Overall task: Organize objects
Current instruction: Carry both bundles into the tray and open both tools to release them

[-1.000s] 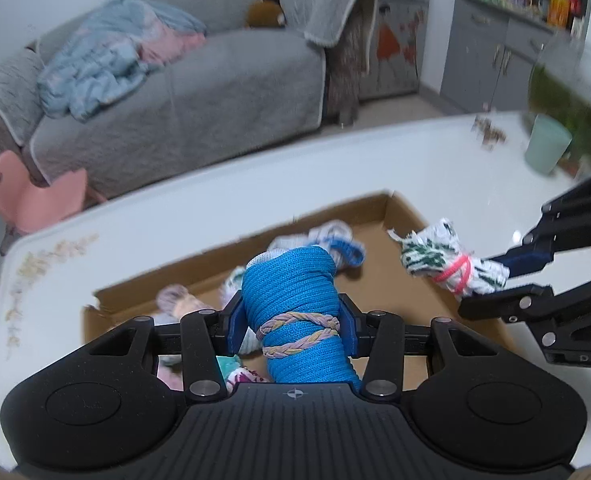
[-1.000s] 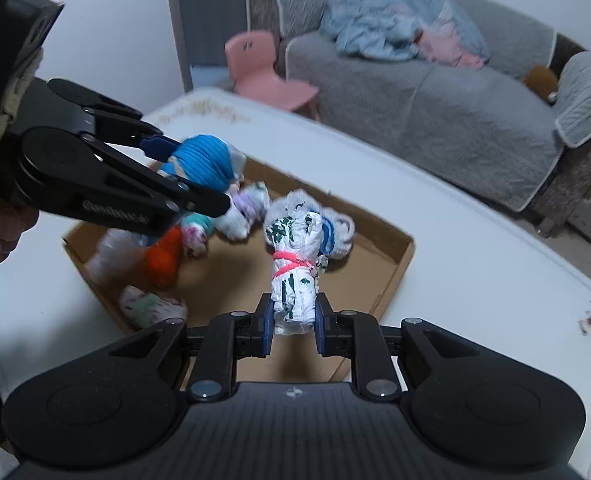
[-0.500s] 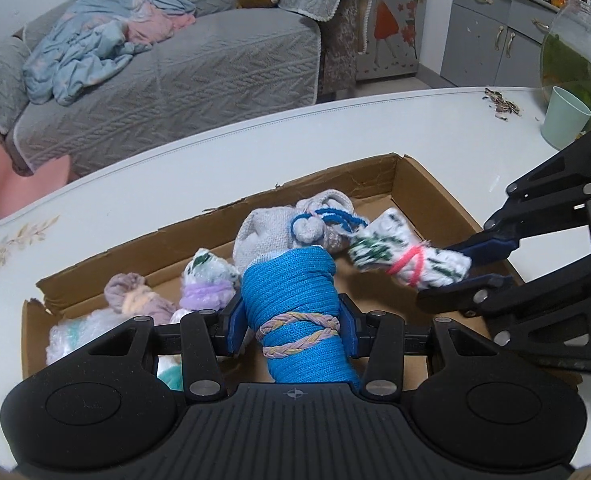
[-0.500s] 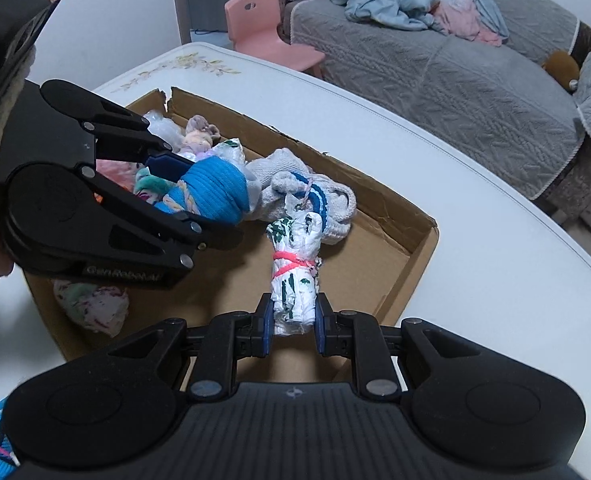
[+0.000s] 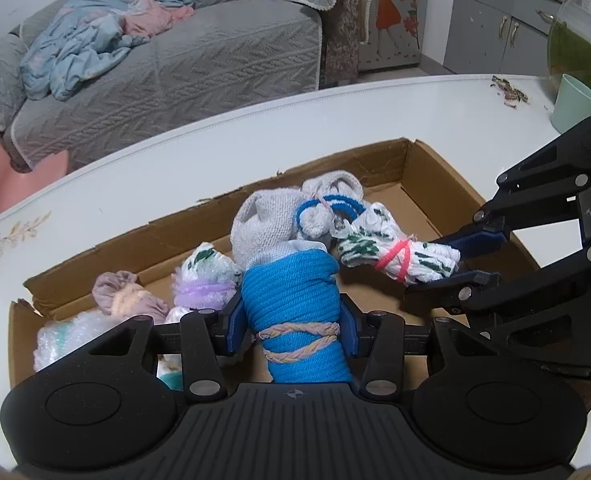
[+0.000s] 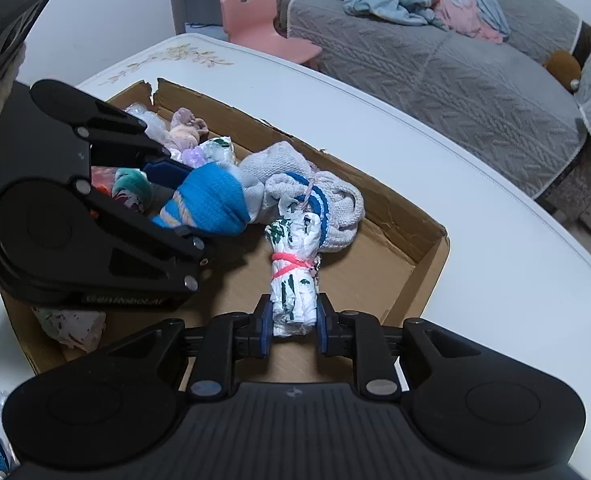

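Note:
My left gripper (image 5: 291,330) is shut on a blue rolled bundle (image 5: 295,308) tied with a braided band, held over the cardboard box (image 5: 379,162). It also shows in the right wrist view (image 6: 211,204). My right gripper (image 6: 293,326) is shut on a white-and-green bundle (image 6: 295,272) tied with a pink band, held low over the box's right part (image 6: 411,224). This bundle also shows in the left wrist view (image 5: 395,254). A grey-white bundle with a blue band (image 5: 295,216) lies in the box just beyond both.
Several other tied bundles, such as a mauve one (image 5: 125,298) and a white one with a purple band (image 5: 205,276), lie in the box's left part. The box stands on a white table (image 5: 215,152). A green cup (image 5: 575,104) stands far right. A grey sofa (image 5: 167,68) is behind.
Both grippers have come down and forward over the box with their bundles still held. The two bundles now sit close to the grey-white bundle.

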### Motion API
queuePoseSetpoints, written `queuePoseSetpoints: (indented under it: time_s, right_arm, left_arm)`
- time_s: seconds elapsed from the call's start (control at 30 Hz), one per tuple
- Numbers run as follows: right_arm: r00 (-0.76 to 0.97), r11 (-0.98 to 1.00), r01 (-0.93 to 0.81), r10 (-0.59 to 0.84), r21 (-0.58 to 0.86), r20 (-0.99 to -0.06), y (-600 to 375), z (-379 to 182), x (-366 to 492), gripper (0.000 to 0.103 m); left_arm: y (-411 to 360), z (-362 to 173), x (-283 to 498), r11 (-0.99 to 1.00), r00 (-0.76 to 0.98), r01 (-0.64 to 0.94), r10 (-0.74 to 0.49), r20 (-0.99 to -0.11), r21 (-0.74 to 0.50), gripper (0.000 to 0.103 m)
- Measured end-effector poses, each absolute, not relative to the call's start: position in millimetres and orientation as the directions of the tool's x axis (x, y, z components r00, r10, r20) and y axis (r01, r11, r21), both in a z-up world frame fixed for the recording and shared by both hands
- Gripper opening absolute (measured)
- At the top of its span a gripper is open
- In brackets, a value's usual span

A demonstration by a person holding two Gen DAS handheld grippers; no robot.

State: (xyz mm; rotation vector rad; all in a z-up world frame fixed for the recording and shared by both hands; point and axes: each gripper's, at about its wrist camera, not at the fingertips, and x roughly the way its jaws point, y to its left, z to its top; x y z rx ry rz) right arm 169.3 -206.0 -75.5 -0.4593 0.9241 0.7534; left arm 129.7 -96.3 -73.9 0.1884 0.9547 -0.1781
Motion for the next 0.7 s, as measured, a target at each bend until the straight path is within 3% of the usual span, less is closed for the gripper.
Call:
queuePoseSetpoints:
  time_s: [0.2, 0.7]
  right_arm:
    - [0.384, 0.663, -0.747, 0.369, -0.049, -0.847, -203.6, -77.4, 170.7, 0.022]
    - [0.396, 0.673, -0.737, 0.359, -0.059, -0.845, -208.3, -73.9, 173.2, 0.045]
  left_arm:
    - [-96.1, -75.3, 129.6, 0.970, 0.564, 0.230, -0.065, -0.823, 0.081, 0.053]
    - [-94.4, -70.1, 125.3, 0.971, 0.566, 0.222, -0.053, -0.822, 0.090, 0.064]
